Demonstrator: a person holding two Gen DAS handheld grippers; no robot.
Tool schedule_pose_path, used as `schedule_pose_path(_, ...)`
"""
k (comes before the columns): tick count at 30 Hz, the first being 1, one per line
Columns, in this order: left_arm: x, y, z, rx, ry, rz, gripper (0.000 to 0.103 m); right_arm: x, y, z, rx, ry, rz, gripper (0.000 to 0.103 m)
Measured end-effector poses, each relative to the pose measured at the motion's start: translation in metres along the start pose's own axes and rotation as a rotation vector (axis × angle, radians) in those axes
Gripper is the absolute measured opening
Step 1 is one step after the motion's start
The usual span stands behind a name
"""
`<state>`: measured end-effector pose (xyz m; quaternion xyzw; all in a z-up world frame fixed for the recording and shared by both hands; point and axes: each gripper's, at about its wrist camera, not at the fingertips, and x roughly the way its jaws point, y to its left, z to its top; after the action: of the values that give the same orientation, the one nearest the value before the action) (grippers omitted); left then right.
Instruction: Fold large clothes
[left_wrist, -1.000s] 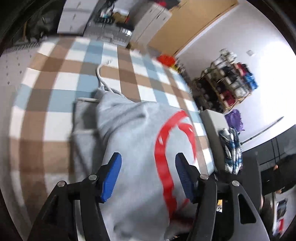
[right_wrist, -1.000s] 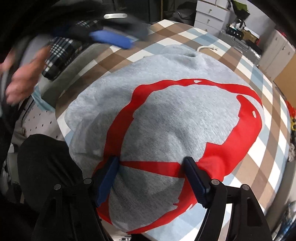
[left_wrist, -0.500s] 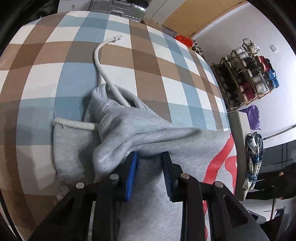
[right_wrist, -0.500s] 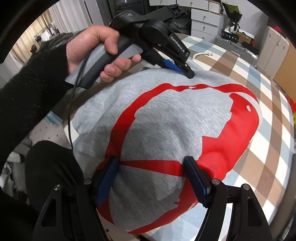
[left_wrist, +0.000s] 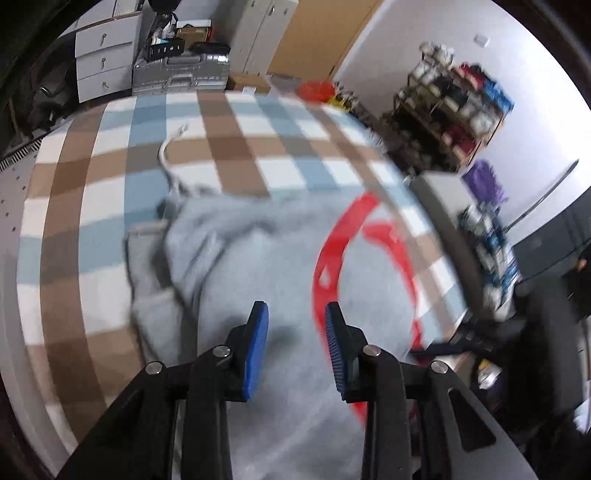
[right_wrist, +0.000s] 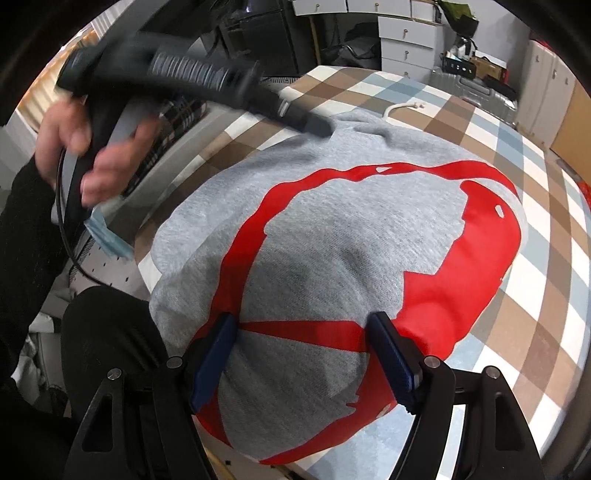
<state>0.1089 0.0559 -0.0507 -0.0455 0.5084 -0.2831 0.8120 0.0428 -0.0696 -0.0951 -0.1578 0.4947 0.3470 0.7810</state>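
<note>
A grey hoodie (right_wrist: 303, 236) with a big red print lies folded on the checked tabletop (right_wrist: 546, 258). In the left wrist view the hoodie (left_wrist: 258, 258) has its hood and white drawstring (left_wrist: 168, 155) at the far side. My left gripper (left_wrist: 297, 314) is open and empty, held above the grey fabric; it also shows in the right wrist view (right_wrist: 314, 123) near the hood. My right gripper (right_wrist: 303, 343) is open, its blue pads resting either side of the near hem, over the red stripe.
White drawers (right_wrist: 402, 44) and a silver suitcase (left_wrist: 181, 74) stand beyond the table. A shoe rack (left_wrist: 454, 110) is at the right wall. A plaid garment (right_wrist: 177, 118) lies on a stand left of the table. My legs (right_wrist: 107, 350) are at the near edge.
My left gripper let go of the hood fold it pinched half a second ago, opened, and pulled back and up. The right gripper has stayed in place.
</note>
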Motion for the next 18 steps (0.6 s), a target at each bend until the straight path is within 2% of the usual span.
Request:
schedule_pose_path(2, 0.026, 0.015, -0.014, -0.042, 0.071, 0.059, 0.026, 0.000, 0.002, 0.001, -0.006, 0.010, -0.003, 0.077)
schedule_pose_path(3, 0.032, 0.021, -0.017, -0.068, 0.072, 0.036, 0.026, 0.001, 0.002, 0.001, -0.009, 0.016, -0.003, 0.077)
schedule_pose_path(6, 0.033, 0.031, -0.025, -0.109, -0.001, -0.020, 0.026, 0.002, 0.004, 0.003, -0.015, 0.032, -0.007, 0.076)
schedule_pose_path(11, 0.036, 0.036, -0.030, -0.110, -0.039, -0.028, 0.026, 0.006, 0.008, 0.009, -0.035, 0.075, -0.023, 0.076)
schedule_pose_path(16, 0.023, 0.014, -0.025, -0.045, -0.016, 0.071, 0.026, 0.011, 0.015, 0.011, -0.049, 0.097, -0.071, 0.077)
schedule_pose_path(18, 0.008, 0.005, -0.029, -0.025, -0.013, 0.069, 0.026, 0.007, 0.014, 0.008, -0.045, 0.089, -0.073, 0.077)
